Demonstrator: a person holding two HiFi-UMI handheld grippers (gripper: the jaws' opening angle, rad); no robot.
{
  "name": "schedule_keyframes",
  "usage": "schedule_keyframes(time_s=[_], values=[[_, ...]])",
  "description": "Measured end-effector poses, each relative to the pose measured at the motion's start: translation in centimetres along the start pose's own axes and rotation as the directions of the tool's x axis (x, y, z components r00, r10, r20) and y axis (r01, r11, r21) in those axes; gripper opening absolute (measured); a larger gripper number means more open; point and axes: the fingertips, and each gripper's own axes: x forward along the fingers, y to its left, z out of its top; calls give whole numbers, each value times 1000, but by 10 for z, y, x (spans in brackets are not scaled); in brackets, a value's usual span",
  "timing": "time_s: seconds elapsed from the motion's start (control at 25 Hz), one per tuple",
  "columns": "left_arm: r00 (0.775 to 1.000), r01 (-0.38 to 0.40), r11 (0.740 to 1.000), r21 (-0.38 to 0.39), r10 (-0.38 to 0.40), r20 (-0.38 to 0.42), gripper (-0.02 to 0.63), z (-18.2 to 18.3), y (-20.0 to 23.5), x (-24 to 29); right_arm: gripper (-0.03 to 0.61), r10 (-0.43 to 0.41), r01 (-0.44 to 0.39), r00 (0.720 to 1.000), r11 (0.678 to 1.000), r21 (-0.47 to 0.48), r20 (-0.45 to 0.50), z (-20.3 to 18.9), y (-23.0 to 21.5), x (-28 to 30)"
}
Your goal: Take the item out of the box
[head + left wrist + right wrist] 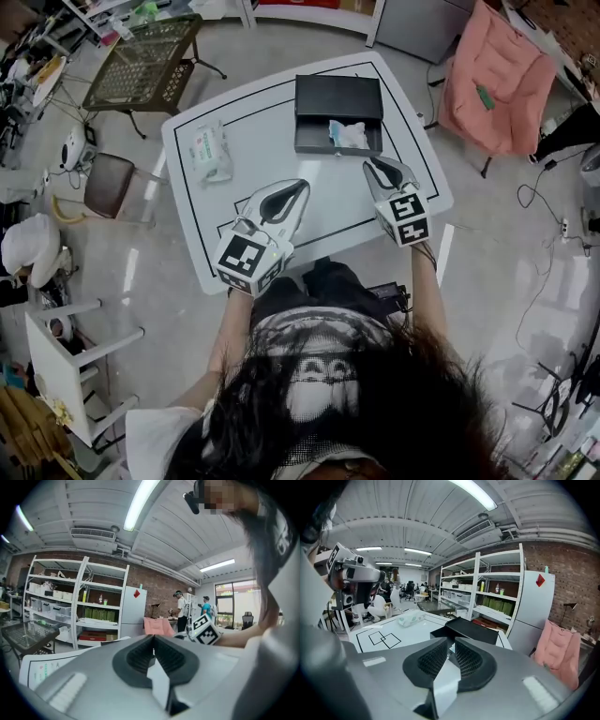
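A black box [337,98] lies open at the far middle of the white table [262,122], with a pale blue and white packet [349,135] in its front tray. My right gripper [375,163] hovers just in front of the tray's right end; its jaws stand a narrow gap apart with nothing between them. In the right gripper view the box [472,630] sits just beyond my right gripper [451,645]. My left gripper [300,187] hangs over the table's near middle, tips together and empty. In the left gripper view, my left gripper [153,640] points up across the room.
A white tissue pack [210,152] lies on the table's left side. Around the table stand a metal mesh table [150,61], a brown stool [108,183], a white stool [66,366] and a pink padded chair [497,80]. Cables run over the floor at right.
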Motion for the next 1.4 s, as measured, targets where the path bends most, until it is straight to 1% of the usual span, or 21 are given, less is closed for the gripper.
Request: schedule_keyframes(time_s=[0.08,0.16,0.28,0.44,0.56,0.72,0.92,1.0,1.08,1.12,1.24,1.4], values=[[1000,-15,1000,3,15,-2,0,0,2,4,42,19,-20,999,1000,-8,-27,-6,-13,15],[1000,-29,1000,8,29,-4,0,0,5,7,73,43,-44,997,999,-28,-59,-13,-23,31],[999,-46,999,15,46,-7,0,-2,9,9,78,92,-100,989,993,-67,-115,-22,-34,57],[998,-68,997,22,69,-7,0,-2,12,9,78,147,-178,966,975,-132,-215,-38,-44,92],[996,-92,996,21,92,-11,0,-3,17,6,78,170,-238,942,946,-220,-290,-42,-45,115],[992,-123,992,21,124,-24,0,-7,25,0,90,229,-332,901,910,-248,-369,-45,-39,144],[987,-157,987,17,158,-35,0,-12,31,-10,114,259,-431,831,859,-277,-492,-61,-27,168],[985,-168,986,15,169,-39,0,-13,33,-14,115,261,-456,801,848,-268,-539,-73,-24,174],[983,-178,984,14,179,-41,0,-15,35,-18,111,242,-460,777,849,-261,-582,-85,-25,177],[982,-183,983,13,184,-42,0,-15,37,-19,102,226,-453,774,850,-268,-592,-88,-27,180],[979,-199,980,12,200,-44,0,-15,41,-25,56,185,-424,801,847,-320,-570,-83,-30,188],[974,-218,976,8,218,-55,0,-20,45,-33,28,191,-419,804,854,-309,-563,-82,-26,188]])
